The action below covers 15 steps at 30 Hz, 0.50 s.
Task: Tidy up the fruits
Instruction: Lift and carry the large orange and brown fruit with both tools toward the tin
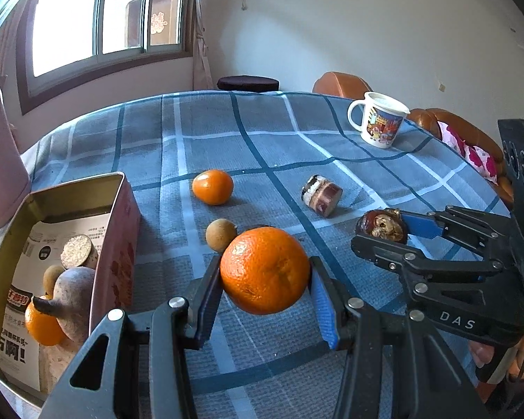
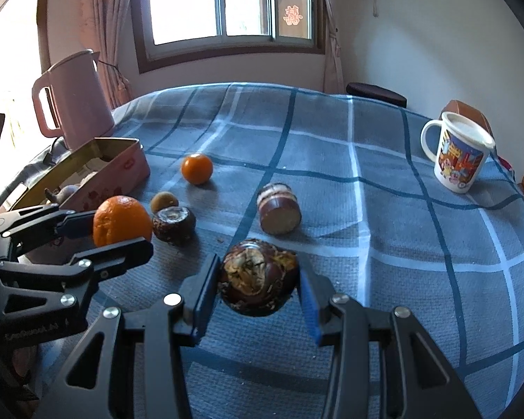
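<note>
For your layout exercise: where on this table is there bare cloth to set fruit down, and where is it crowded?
Free: the wide checked cloth between the mug and the cut brown piece, and the far stretch toward the window. Crowded: beside the tin, where a loose orange, a small brown fruit and both loaded grippers sit.

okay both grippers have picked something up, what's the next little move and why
Probably swing the left gripper toward the open tin on its left and lower it over the inside. It is shut on an orange held off the cloth, and the tin already holds another orange and other pieces. The right gripper is shut on a dark brown fruit and can follow.
</note>
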### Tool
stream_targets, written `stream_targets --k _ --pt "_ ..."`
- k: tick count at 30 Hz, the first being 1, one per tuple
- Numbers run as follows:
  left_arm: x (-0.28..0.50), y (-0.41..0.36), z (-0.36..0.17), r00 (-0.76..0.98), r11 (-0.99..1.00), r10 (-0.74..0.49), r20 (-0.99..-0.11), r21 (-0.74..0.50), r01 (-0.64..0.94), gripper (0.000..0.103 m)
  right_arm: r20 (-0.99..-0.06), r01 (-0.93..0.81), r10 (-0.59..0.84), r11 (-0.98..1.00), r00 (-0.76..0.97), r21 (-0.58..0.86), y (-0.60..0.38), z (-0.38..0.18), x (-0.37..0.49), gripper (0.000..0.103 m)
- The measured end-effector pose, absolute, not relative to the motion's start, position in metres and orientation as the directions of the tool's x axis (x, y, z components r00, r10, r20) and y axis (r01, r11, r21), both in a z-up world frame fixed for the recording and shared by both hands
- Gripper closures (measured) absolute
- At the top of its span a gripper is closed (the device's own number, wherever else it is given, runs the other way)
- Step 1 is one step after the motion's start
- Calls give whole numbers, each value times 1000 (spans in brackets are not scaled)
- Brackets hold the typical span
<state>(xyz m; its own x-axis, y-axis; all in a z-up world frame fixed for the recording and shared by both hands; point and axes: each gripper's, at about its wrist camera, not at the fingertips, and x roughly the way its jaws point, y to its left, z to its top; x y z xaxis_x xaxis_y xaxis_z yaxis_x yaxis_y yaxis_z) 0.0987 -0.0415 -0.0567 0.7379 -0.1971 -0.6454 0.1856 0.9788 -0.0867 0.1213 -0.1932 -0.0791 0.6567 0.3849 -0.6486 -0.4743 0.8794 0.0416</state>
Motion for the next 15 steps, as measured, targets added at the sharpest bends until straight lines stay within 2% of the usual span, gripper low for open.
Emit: stream_targets --k 15 --pt "90 -39 -50 783 984 -173 -598 -70 164 53 -610 -473 393 880 688 33 -196 -74 114 58"
